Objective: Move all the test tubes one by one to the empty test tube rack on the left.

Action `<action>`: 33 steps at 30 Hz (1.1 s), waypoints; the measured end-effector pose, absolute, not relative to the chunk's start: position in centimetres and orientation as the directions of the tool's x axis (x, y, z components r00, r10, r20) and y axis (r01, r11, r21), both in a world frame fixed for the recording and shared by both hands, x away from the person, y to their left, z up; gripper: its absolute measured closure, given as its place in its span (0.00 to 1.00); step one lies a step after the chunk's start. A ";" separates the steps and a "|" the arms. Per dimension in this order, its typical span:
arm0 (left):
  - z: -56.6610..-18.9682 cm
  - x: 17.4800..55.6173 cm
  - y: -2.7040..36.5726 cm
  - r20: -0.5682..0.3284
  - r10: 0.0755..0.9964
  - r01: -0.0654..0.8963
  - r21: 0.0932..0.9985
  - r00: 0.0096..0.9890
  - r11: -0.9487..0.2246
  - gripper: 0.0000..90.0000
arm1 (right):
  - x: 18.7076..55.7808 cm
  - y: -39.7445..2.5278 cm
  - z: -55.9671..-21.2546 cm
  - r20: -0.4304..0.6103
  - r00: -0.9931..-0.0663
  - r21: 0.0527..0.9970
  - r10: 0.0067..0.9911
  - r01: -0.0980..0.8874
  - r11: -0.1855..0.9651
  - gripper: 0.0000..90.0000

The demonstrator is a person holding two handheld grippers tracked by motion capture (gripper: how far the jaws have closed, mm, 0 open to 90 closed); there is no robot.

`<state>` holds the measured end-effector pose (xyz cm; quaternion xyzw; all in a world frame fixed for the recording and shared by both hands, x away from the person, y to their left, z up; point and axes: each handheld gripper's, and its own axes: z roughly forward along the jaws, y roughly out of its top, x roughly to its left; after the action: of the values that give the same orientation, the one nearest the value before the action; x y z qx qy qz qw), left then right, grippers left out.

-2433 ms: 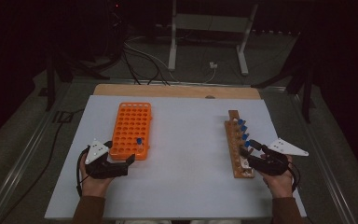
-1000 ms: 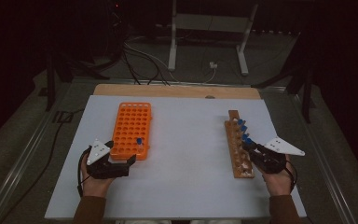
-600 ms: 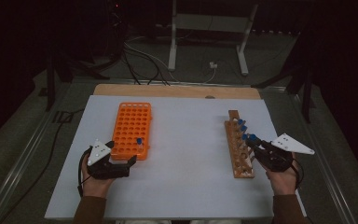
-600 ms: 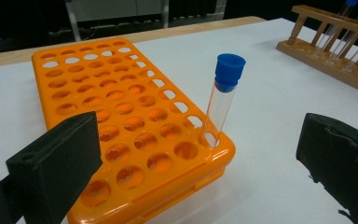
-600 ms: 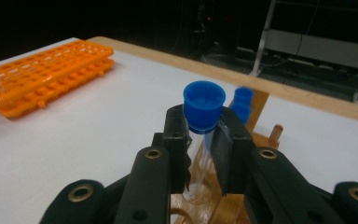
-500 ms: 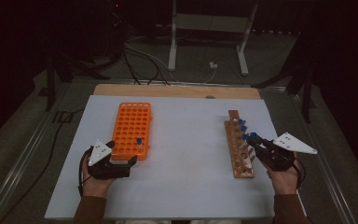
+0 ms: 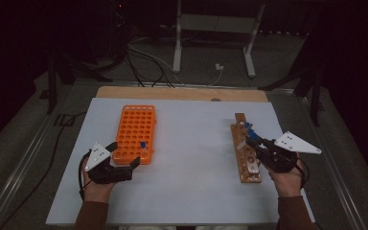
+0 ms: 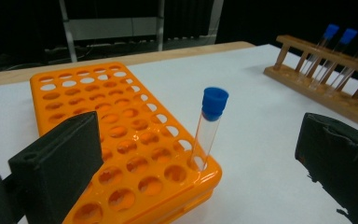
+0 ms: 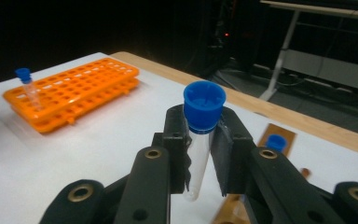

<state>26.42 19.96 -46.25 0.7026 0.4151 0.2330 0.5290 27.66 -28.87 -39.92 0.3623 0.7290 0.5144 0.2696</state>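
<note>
An orange tube rack [image 7: 138, 129] lies at the left on the white sheet, with one blue-capped tube [image 7: 143, 144] upright near its front right corner. My left gripper [image 7: 123, 155] sits at that corner, open, its jaws wide on either side of the tube [image 8: 209, 126] without touching it. A wooden rack [image 7: 244, 160] at the right holds a few blue-capped tubes [image 7: 250, 130]. My right gripper [image 7: 252, 141] is over this rack. In the right gripper view it [image 9: 200, 140] is shut on a clear tube with a blue cap [image 9: 204, 105], held upright above the wooden rack [image 9: 276, 130].
The white sheet [image 7: 196, 124] covers the table, with a bare wooden strip [image 7: 182, 93] along the far edge. Beyond it are cables and a metal stand [image 7: 211, 28] on the dark floor. The sheet between the two racks is open.
My right gripper has shifted a little farther along the wooden rack, away from me. The left gripper and the orange rack have stayed put.
</note>
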 end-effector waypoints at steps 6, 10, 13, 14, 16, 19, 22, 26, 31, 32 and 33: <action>-45.6 26.3 19.7 -0.113 0.830 0.336 0.937 0.546 -0.093 0.01 | 28.2 -27.3 -40.4 0.011 -0.624 0.942 0.782 0.269 0.202 0.86; -45.2 26.4 19.2 -0.116 0.825 0.338 0.936 0.553 -0.095 0.01 | 28.4 -26.0 -40.6 0.030 -0.651 0.939 0.758 0.278 0.203 0.86; -44.7 26.5 18.4 -0.115 0.810 0.342 0.933 0.576 -0.110 0.01 | 28.5 -24.9 -40.7 0.025 -0.667 0.936 0.745 0.277 0.217 0.86; -44.5 26.4 18.1 -0.106 0.805 0.339 0.933 0.584 -0.123 0.02 | 28.6 -24.6 -40.7 0.022 -0.671 0.936 0.741 0.274 0.221 0.86; -44.2 26.3 17.3 -0.087 0.795 0.324 0.935 0.600 -0.142 0.03 | 28.7 -23.9 -40.6 0.022 -0.681 0.935 0.732 0.274 0.227 0.86; -43.6 26.2 16.3 -0.068 0.779 0.304 0.939 0.623 -0.161 0.04 | 28.7 -23.0 -40.5 0.021 -0.696 0.932 0.717 0.273 0.237 0.86; -43.1 26.2 15.0 -0.056 0.761 0.289 0.941 0.647 -0.176 0.05 | 28.8 -22.0 -40.3 0.019 -0.711 0.930 0.703 0.270 0.248 0.86; -43.0 26.8 13.4 -0.050 0.739 0.292 0.935 0.671 -0.202 0.07 | 28.9 -20.7 -40.3 0.020 -0.732 0.926 0.681 0.270 0.264 0.85; -43.4 27.3 11.7 -0.060 0.714 0.302 0.928 0.698 -0.218 0.11 | 28.9 -19.0 -40.5 0.014 -0.758 0.920 0.652 0.266 0.289 0.85; -43.5 27.4 11.4 -0.065 0.707 0.306 0.926 0.705 -0.220 0.12 | 28.9 -18.7 -40.6 0.015 -0.762 0.919 0.647 0.266 0.291 0.86; -43.5 27.5 11.1 -0.066 0.701 0.308 0.925 0.710 -0.224 0.14 | 28.9 -18.4 -40.6 0.016 -0.766 0.919 0.642 0.265 0.292 0.85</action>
<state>27.50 11.15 -43.55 0.7599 0.3318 0.1864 0.5270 28.90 -18.40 -40.59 0.2896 0.7829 0.5197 0.1817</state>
